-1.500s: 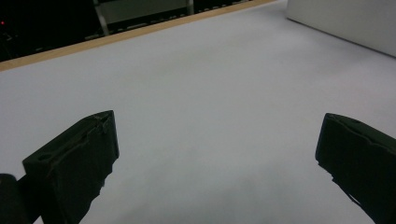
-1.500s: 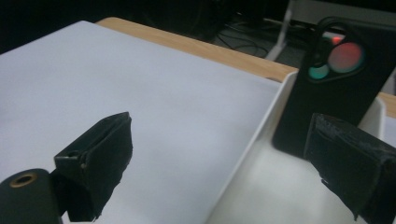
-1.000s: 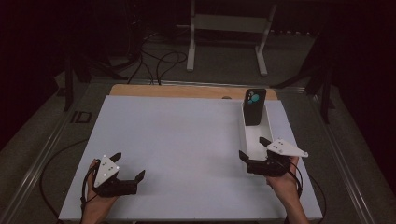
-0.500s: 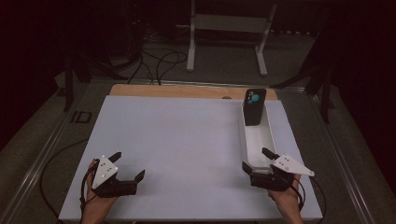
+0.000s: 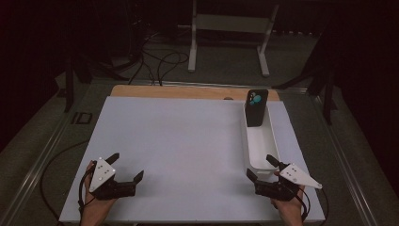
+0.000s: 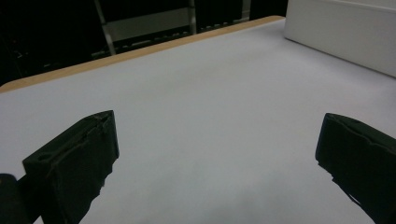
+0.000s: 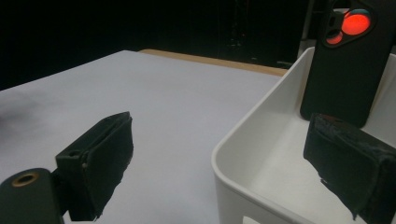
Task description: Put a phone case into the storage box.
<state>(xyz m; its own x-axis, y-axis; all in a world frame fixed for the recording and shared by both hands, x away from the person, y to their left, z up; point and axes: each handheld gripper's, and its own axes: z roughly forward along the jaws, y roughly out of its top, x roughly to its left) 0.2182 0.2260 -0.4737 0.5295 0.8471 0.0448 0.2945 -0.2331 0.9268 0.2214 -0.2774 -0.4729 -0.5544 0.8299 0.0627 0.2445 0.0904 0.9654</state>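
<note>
A black phone stands upright against the far end of a long white tray at the table's right side. In the right gripper view the phone shows a round coloured camera spot near its top. My right gripper rests open at the tray's near end, one jaw over the tray's corner and one over the table. At the near left, my left gripper lies open above the bare white board, nothing between its jaws. The tray's side wall is seen far off in the left gripper view.
The white board covers a wooden table whose edge shows at the back. Cables and a white stand lie on the dark floor behind. A small dark object sits left of the board.
My right gripper has drawn back toward the table's near edge, away from the tray's middle to its near end. The left gripper has stayed put.
</note>
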